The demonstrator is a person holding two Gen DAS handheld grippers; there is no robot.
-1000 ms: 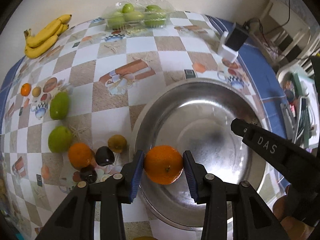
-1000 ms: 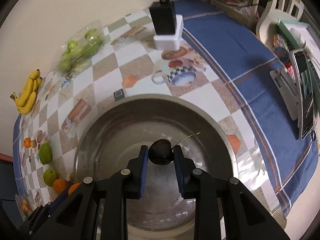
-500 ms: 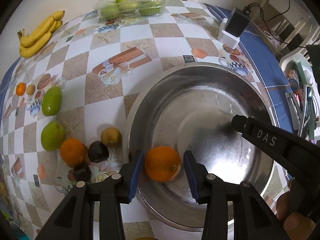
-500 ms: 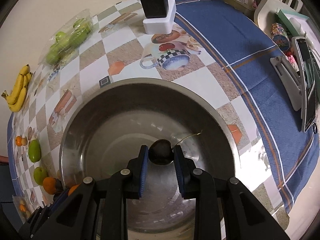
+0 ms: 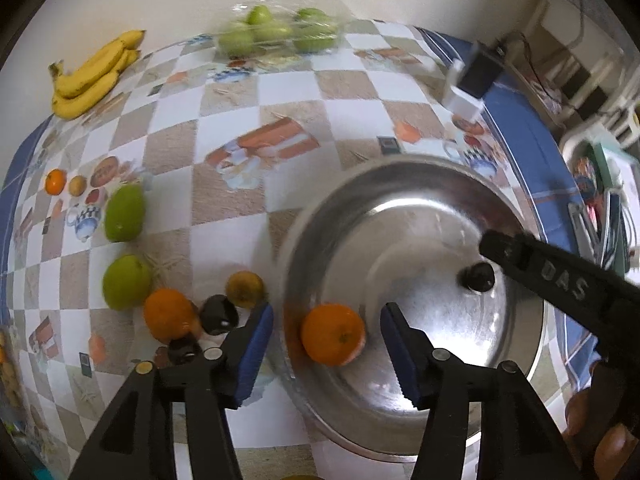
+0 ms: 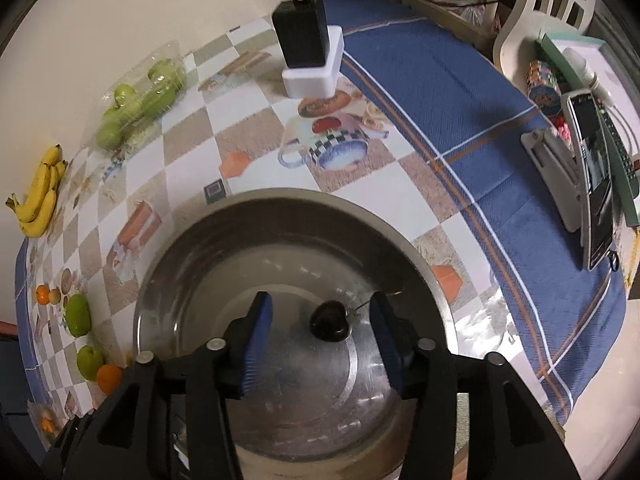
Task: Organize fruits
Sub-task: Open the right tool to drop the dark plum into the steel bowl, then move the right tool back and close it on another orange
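Observation:
A steel bowl (image 5: 516,380) stands on the checked tablecloth. An orange (image 5: 333,334) lies inside it near its left wall, between the spread fingers of my open left gripper (image 5: 326,338), touching neither. A dark cherry (image 6: 329,321) with a thin stem lies on the bowl floor (image 6: 304,384) between the spread fingers of my open right gripper (image 6: 320,334). It also shows in the left wrist view (image 5: 477,277), beside the right gripper's arm.
Left of the bowl lie two green mangoes (image 5: 125,212), an orange (image 5: 168,314), dark plums (image 5: 218,314) and a small brownish fruit (image 5: 245,289). Bananas (image 5: 90,76) and a clear box of green fruit (image 5: 276,32) sit at the back. A charger block (image 6: 310,56) stands behind the bowl.
Both grippers have opened. The orange and the cherry have been let go and now lie in the bowl.

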